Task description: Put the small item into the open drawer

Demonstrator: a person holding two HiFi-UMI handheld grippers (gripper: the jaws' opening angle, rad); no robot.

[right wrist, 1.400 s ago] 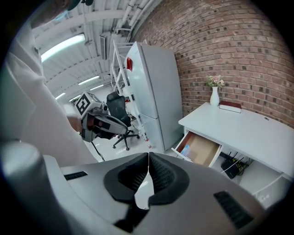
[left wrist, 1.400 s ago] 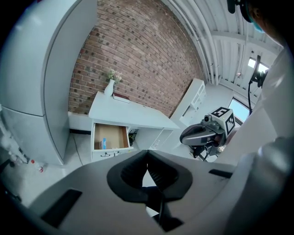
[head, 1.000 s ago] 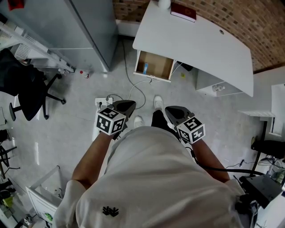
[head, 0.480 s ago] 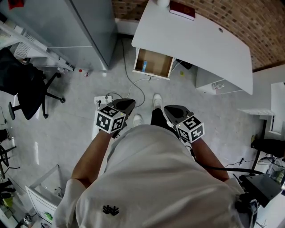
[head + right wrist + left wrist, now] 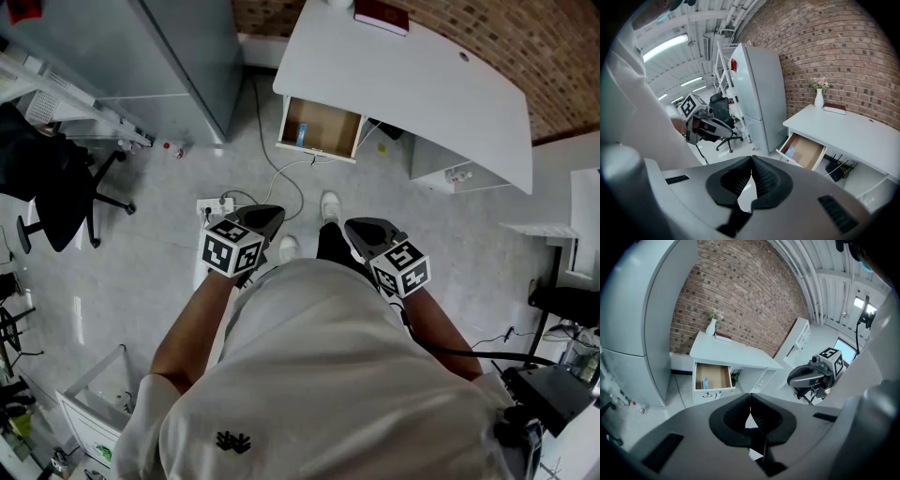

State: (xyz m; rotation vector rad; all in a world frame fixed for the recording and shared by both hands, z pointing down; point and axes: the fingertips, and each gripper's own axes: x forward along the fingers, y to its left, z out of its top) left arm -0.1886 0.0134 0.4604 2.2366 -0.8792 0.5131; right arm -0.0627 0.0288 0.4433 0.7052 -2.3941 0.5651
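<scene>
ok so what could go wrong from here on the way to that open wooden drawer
1. The left gripper and right gripper are both shut with nothing between the jaws, so there may be no item to deliver.
2. A white cable runs across the floor from a white power strip toward the open wooden drawer, so it could trip the person.

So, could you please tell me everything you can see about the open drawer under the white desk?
The drawer is pulled out from under the white desk, at its left end in the head view, and opens toward the person. Its front panel looks white and its inside looks like light brown wood. It sits level above the floor. A small blue thing lies inside by its left side. The rest looks empty.
</scene>
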